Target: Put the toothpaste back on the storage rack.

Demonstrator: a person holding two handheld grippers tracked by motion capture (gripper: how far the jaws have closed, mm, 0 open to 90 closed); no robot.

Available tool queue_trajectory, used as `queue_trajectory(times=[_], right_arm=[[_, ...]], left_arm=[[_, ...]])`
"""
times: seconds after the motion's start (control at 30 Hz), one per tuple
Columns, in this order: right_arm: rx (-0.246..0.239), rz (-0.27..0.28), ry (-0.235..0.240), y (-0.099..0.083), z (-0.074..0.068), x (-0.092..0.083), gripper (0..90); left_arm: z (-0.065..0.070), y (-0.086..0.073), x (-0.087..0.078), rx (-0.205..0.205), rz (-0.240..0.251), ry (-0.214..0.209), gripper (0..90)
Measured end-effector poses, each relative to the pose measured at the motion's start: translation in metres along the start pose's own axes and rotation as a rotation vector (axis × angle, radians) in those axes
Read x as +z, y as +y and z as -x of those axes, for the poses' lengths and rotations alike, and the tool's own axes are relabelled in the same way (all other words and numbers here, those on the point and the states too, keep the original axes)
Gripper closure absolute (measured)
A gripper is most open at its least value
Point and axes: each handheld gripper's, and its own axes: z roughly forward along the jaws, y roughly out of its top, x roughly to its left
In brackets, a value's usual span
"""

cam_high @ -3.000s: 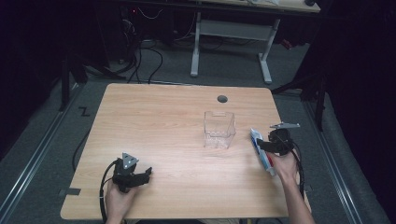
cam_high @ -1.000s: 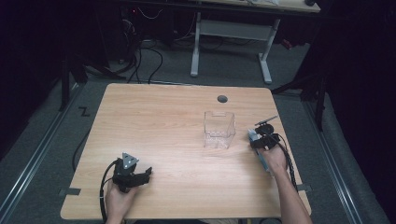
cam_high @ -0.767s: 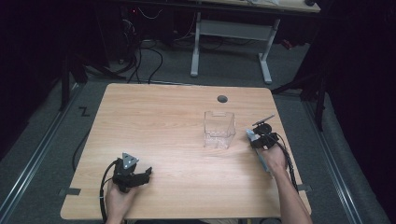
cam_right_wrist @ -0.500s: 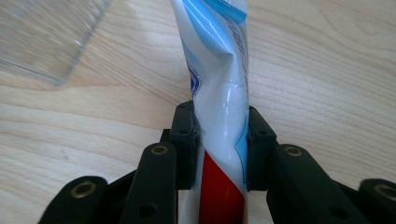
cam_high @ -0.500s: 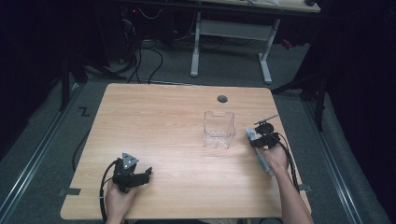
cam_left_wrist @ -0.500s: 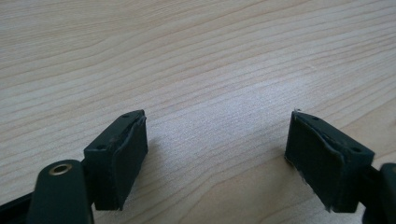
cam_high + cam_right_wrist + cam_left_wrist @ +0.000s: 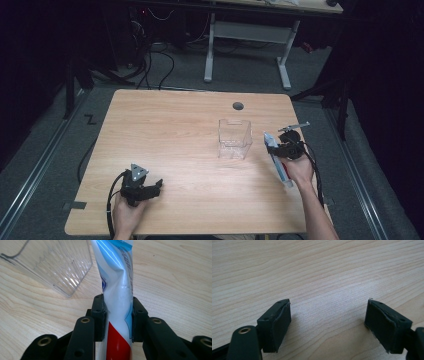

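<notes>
I am holding a white, blue and red squeezable toothpaste tube (image 7: 117,290) in my right tongs (image 7: 117,315), whose black pads are pressing in on its soft body from both sides, so the tongs are clamped on the tube around its middle. Seen from the high view, the tube (image 7: 276,161) is lying along my right hand near the right edge of the light wooden table (image 7: 165,130), with its nearer end pointing back toward the near right corner and its far end reaching toward the clear, ribbed plastic box with an open top (image 7: 234,139), which is standing just beside it, a little toward the table's middle and not touching it. I am judging that the grasp is done and the carrying is beginning: the next move is calling for me to raise the tube clear of the table, swing its far end over the box's rim and tip it so it is going in lengthwise, without knocking the light box aside. My left tongs (image 7: 327,322) are resting low over bare wood near the near left corner, their pads standing well apart with nothing between them. The tube's cap end is cut off at the bottom of the right gripper view and partly covered by my hand from above, so I cannot tell which end is leading. Whether the tube is still touching the table is also hard to make out.
</notes>
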Motion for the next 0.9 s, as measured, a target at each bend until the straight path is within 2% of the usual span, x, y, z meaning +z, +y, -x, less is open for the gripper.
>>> queue_trajectory(times=[0.27, 0.5, 0.9], right_arm=[[0.011, 0.07, 0.036, -0.007, 0.001, -0.016, 70.6], [0.006, 0.097, 0.036, -0.011, -0.001, -0.022, 70.4], [-0.023, 0.184, 0.065, -0.013, -0.014, -0.038, 70.4]], left_arm=[[0.0, 0.0, 0.0, -0.002, 0.002, 0.0, 21.2], [0.0, 0.0, 0.0, -0.001, 0.002, 0.0, 21.2], [0.0, 0.0, 0.0, 0.0, 0.002, -0.001, 21.3]])
